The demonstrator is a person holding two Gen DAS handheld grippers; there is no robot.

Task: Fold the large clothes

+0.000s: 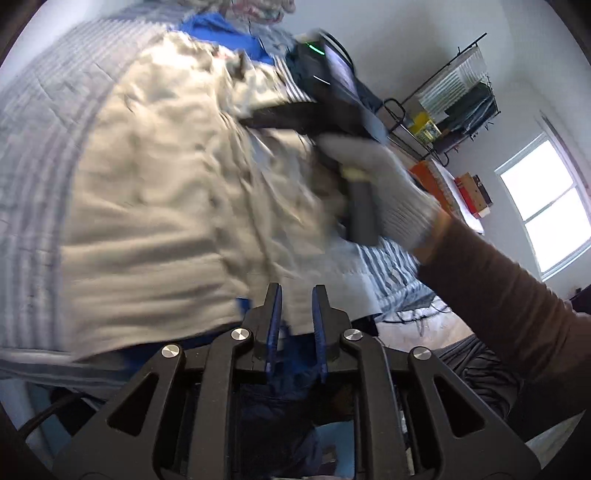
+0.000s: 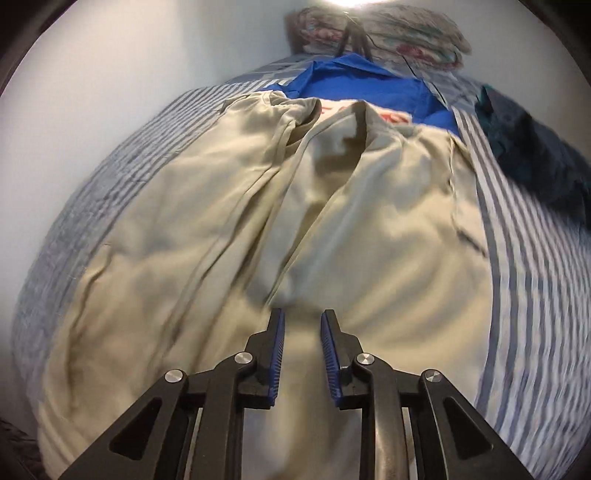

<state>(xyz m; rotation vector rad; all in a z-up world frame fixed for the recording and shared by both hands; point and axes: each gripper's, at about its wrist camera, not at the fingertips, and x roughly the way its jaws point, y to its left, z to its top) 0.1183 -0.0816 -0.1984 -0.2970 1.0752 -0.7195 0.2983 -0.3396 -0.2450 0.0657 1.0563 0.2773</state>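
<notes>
A large beige garment (image 1: 155,184) lies spread and creased on the striped bed cover (image 1: 37,147). My left gripper (image 1: 297,291) hangs at the garment's near hem by the bed's edge, jaws apart, the pads not pressing on the cloth. In the right wrist view the beige garment (image 2: 388,240) fills the middle, with long folds running away from me. Just above it my right gripper (image 2: 303,314) is open, with nothing between its blue pads (image 2: 277,354). A gloved hand (image 1: 388,184) holds that gripper's black body (image 1: 325,110) over the garment's far right side.
A blue garment (image 2: 354,77) lies beyond the beige one, below patterned pillows (image 2: 388,33). A dark garment (image 2: 535,155) sits on the striped cover (image 2: 517,277) at the right. A wire rack (image 1: 461,92), an orange box (image 1: 424,173) and a window (image 1: 554,206) stand past the bed.
</notes>
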